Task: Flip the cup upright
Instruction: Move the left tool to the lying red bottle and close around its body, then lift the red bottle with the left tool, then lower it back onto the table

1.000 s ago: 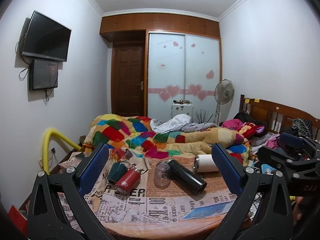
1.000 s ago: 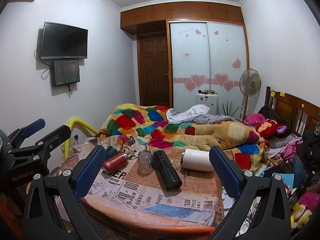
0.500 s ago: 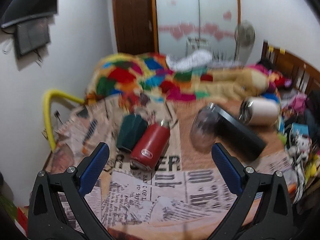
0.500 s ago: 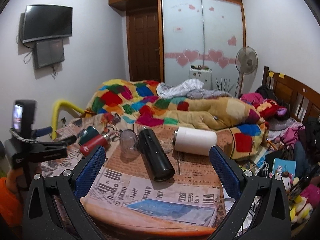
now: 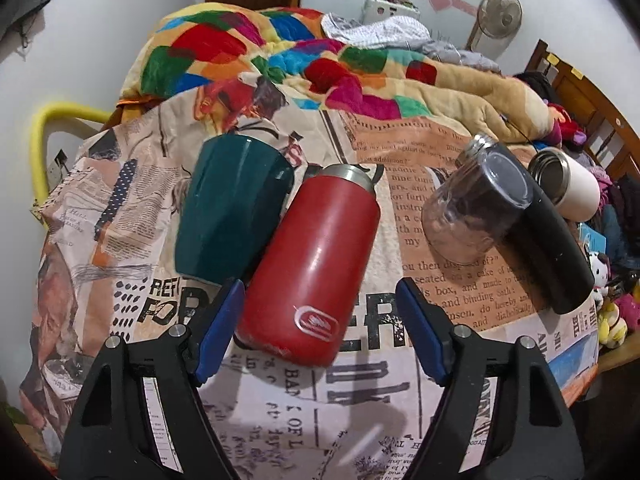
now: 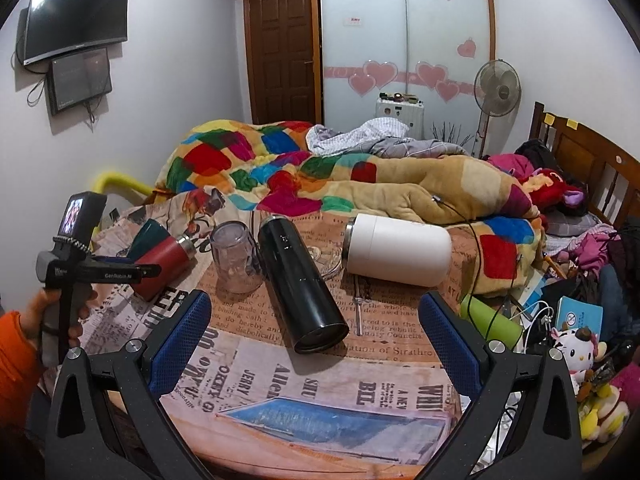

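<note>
Left wrist view: left gripper (image 5: 320,328) fingers stand open around the base of the red flask (image 5: 312,264), which lies on the surface pointing away, beside the green cup (image 5: 228,212).
Right wrist view: right gripper (image 6: 316,344) is open, empty, far from the red flask (image 6: 160,264).

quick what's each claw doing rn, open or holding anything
Left claw: open, straddling the base of the red flask, not gripping it.
Right claw: open, holding nothing.

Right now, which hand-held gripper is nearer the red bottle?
Left. The left hand-held gripper is open, straddling the base of the red bottle. The right hand-held gripper is open, farther off, facing the black flask.
</note>
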A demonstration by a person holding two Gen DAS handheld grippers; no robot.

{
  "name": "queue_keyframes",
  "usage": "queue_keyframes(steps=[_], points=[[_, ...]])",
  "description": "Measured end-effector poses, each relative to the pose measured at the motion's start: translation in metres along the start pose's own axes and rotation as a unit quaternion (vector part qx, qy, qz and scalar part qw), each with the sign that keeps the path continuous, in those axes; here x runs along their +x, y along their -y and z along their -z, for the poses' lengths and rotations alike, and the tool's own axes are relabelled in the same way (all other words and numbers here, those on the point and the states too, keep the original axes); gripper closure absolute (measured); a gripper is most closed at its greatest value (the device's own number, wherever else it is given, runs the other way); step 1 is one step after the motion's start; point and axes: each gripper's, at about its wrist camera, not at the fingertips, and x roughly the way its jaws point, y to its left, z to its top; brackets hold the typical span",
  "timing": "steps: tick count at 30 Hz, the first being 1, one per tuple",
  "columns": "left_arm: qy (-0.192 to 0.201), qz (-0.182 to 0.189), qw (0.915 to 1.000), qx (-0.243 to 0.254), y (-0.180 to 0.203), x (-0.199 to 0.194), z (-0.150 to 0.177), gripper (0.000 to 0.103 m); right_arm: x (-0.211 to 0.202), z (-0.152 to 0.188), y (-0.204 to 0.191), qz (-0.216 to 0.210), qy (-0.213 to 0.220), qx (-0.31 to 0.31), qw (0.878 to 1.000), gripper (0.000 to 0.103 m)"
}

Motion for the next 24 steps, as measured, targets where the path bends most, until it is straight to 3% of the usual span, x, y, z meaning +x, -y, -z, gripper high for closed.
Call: queue_keyframes(steps=[12, 17, 24], points=[[-0.048, 0.03, 0.9973, 0.046, 0.026, 0.045, -0.019, 0.027, 0.012, 0.0, -0.006, -0.005, -0.009, -0.008, 1.0, 0.0], [-0.059, 0.037, 0.9972, 0.028, 0.023, 0.06, -0.018, 0.04, 0.009, 0.0, -0.007, -0.004, -0.009, -0.011, 1.0, 0.0], [-0.042, 0.003, 0.9985, 0.036, 0.035, 0.043, -0.005, 0.041, 0.001, -0.001, -0.012, -0.001, -0.001, -0.019, 1.0, 0.0]])
